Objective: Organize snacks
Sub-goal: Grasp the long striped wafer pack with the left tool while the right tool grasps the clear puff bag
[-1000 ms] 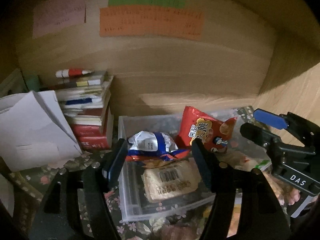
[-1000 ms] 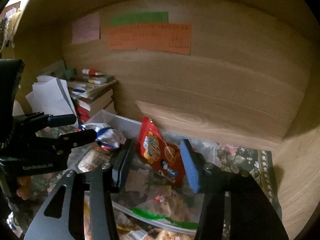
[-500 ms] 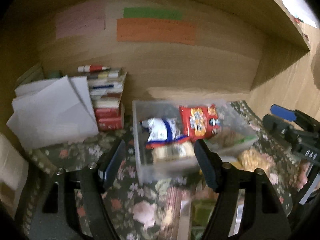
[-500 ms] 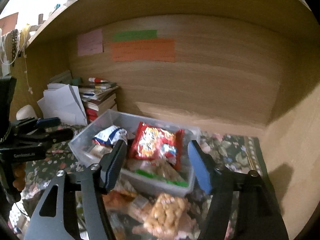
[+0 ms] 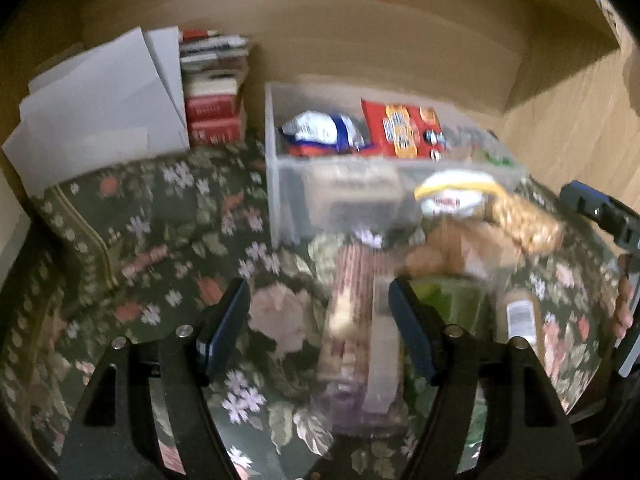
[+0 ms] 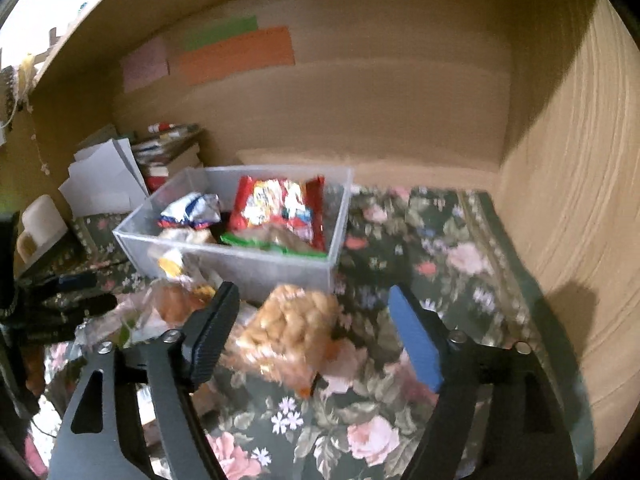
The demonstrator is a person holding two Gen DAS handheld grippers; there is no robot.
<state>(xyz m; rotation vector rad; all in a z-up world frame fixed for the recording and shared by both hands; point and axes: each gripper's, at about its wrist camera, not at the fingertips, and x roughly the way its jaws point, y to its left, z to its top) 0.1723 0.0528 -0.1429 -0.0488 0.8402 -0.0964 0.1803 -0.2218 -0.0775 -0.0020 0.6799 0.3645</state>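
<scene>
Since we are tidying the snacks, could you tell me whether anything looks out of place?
Yes: several packets lie loose on the floral cloth outside the clear plastic bin, including a clear bag of golden puffed snacks and a ribbed brown biscuit pack.
</scene>
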